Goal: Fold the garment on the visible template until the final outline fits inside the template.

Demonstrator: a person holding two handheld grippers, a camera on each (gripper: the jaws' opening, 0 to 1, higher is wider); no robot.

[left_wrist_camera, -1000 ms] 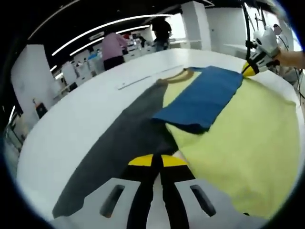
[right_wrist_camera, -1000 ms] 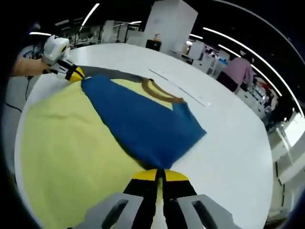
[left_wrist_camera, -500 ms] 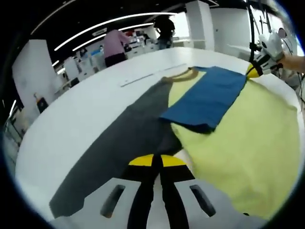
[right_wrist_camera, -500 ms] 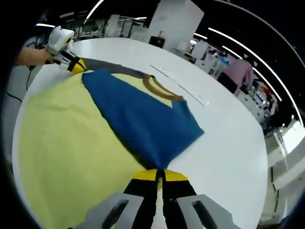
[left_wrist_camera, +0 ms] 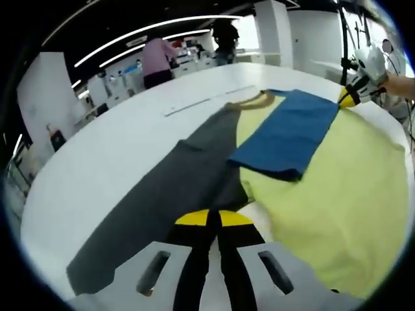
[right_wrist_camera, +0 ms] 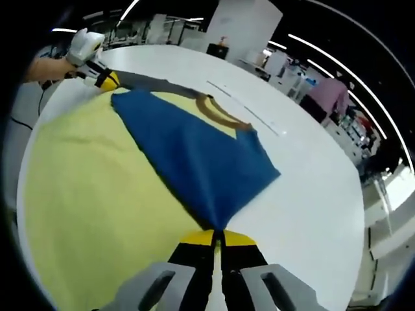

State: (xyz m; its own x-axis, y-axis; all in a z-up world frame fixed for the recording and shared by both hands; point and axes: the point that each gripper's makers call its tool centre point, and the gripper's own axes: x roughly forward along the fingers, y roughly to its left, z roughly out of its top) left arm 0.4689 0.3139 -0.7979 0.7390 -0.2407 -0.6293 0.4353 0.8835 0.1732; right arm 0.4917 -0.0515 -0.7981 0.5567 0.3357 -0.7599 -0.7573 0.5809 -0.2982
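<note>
Shirt (left_wrist_camera: 337,188), yellow with a blue sleeve (left_wrist_camera: 285,133), lies flat on the white desk (left_wrist_camera: 104,162). Each tool, left (left_wrist_camera: 214,219) and right (right_wrist_camera: 217,238), is pinched tight on a shirt edge, apparently to carry a fold. A dark panel (left_wrist_camera: 162,207) lies alongside.

Pale yellow cloth garment body (left_wrist_camera: 337,194), plain, no print. Royal blue folded sleeve panel (left_wrist_camera: 285,133) over it, also plain; same blue panel (right_wrist_camera: 194,162) in the right gripper view. Mustard-brown ribbed collar (left_wrist_camera: 253,100). Dark charcoal grey flat template sheet (left_wrist_camera: 168,201) (matte, uniform tone). Glossy white round table (left_wrist_camera: 104,162). Left gripper (left_wrist_camera: 214,220): black jaws, yellow tips, light grey body. Right gripper (right_wrist_camera: 217,240): same black/yellow/grey scheme. Person in a pink top (left_wrist_camera: 155,58) in the background, white light strips overhead.
</note>
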